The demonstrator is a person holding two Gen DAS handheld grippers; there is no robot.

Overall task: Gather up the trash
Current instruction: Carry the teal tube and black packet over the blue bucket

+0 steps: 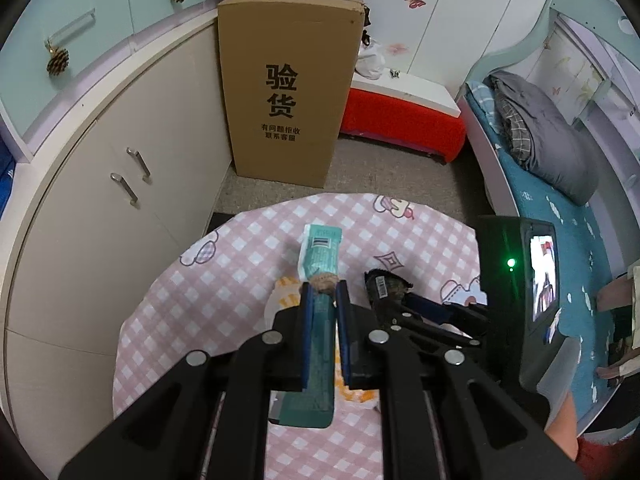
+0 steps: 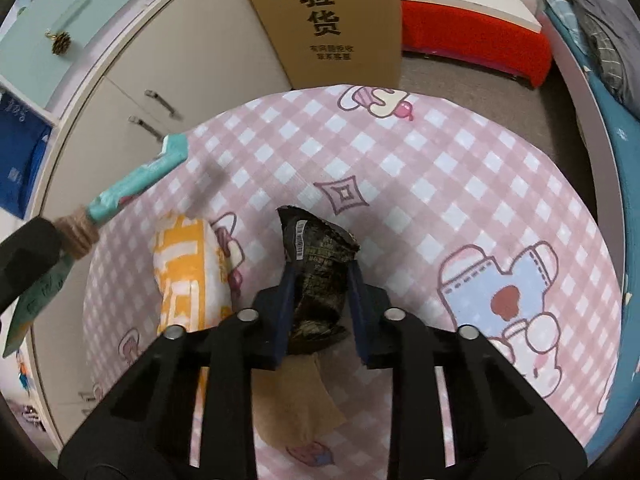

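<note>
While my left gripper (image 1: 324, 294) clamps the teal wrapper (image 1: 320, 252) above the checked table (image 2: 440, 168), my right gripper (image 2: 320, 280) pinches the dark wrapper (image 2: 316, 248); a brown scrap (image 2: 296, 400) below is half hidden.

A round table (image 2: 460, 184) is standing near a cardboard box and a cabinet, and a pink-and-white checked tablecloth (image 2: 400, 152) printed with cartoon figures is covering its whole top. An orange-and-white packet (image 2: 188, 268) is lying flat on the cloth toward the table's left side, and a flat brown paper piece (image 2: 296, 400) is lying on the cloth just beside it, near the front edge. The table is standing on a grey carpeted floor (image 1: 384, 172).
</note>
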